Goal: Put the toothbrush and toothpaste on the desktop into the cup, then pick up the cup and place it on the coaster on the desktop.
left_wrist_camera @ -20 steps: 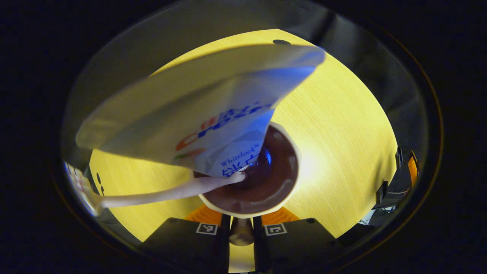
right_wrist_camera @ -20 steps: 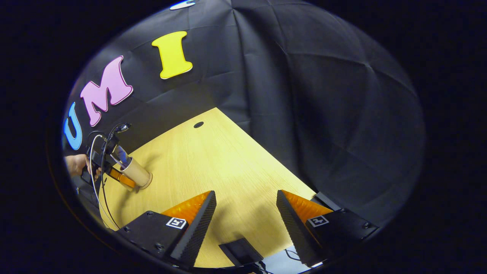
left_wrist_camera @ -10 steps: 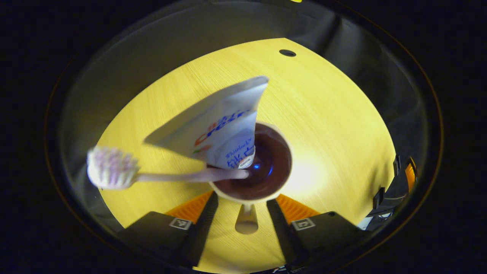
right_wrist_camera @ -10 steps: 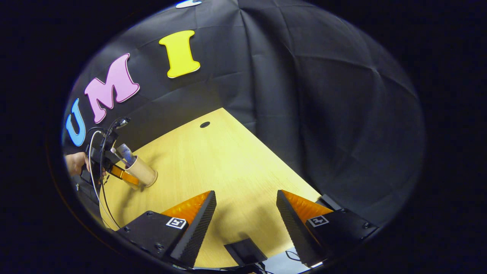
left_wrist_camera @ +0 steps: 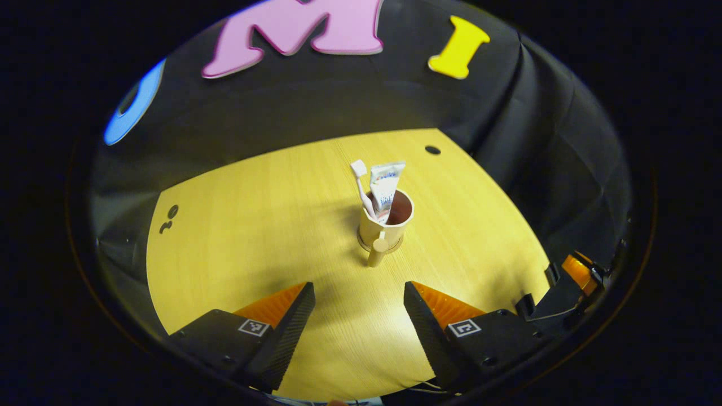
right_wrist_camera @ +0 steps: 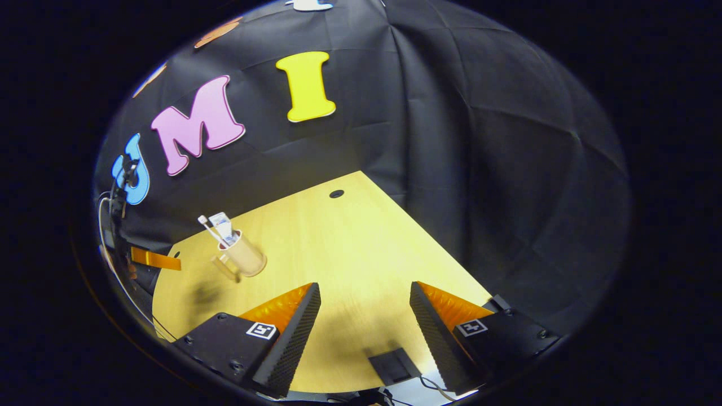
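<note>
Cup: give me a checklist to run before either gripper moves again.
1. Toothbrush inside the cup: ok.
2. Toothpaste inside the cup: ok.
3. Cup upright on the desktop: ok.
4. Cup seated on the coaster: looks ok, a thin disc rims its base.
5. Left gripper open and apart from the cup: ok.
6. Right gripper open, nothing between its jaws: ok.

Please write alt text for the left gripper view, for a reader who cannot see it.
A tan cup with a toothbrush and toothpaste inside stands on a coaster on the yellow table. The open left gripper is apart from it.
</note>
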`<state>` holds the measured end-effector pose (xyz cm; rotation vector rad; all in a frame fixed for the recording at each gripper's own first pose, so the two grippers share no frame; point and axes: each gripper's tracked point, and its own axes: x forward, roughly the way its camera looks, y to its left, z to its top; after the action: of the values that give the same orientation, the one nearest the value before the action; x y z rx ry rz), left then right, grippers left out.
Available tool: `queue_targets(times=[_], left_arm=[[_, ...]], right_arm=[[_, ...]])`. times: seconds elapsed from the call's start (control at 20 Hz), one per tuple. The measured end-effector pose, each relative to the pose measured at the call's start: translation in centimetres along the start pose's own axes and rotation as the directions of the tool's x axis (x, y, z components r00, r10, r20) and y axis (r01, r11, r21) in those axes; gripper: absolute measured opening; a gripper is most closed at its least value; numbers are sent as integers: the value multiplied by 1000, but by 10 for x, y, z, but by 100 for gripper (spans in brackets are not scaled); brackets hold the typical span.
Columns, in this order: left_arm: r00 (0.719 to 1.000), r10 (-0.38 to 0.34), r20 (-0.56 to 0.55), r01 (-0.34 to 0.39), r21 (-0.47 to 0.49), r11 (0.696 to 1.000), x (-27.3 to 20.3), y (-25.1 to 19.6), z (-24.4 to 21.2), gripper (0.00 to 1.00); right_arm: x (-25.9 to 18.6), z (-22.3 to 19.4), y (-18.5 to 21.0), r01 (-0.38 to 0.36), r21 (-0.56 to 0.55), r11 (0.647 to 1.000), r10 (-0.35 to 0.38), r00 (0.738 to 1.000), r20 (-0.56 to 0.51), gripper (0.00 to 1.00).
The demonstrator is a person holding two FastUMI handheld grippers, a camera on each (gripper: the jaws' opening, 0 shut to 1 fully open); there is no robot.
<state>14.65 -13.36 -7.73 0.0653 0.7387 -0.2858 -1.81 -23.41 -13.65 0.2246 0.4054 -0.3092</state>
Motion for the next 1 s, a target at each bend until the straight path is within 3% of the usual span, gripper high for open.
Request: queue_targets(times=[0.15,0.35,0.55,0.6,0.7,1.0], left_arm=[[979,75,190,-62,-72,995,-62,25,-16,99],[926,173,336,-136,-131,982,-125,49,-71,98],[887,259,382,-172,-247,954,-162,66,-147,98],[877,286,386,-183,-284,941,-170,72,-162,94],[853,329,405,-196,-334,922,-186,81,-185,98],[780,374,501,-231,-324,917,-229,93,-195,98]], right_arm=[[-22,-1,36,-41,-18,999,41,999,-3,98],[-59,-7,91,-110,-70,991,111,994,2,98],[-94,-29,135,-157,-129,979,161,987,20,98],[-101,-39,145,-171,-145,975,176,984,24,98],[-116,-52,163,-202,-174,964,209,978,25,98],[-151,-75,194,-258,-232,938,274,961,38,98]])
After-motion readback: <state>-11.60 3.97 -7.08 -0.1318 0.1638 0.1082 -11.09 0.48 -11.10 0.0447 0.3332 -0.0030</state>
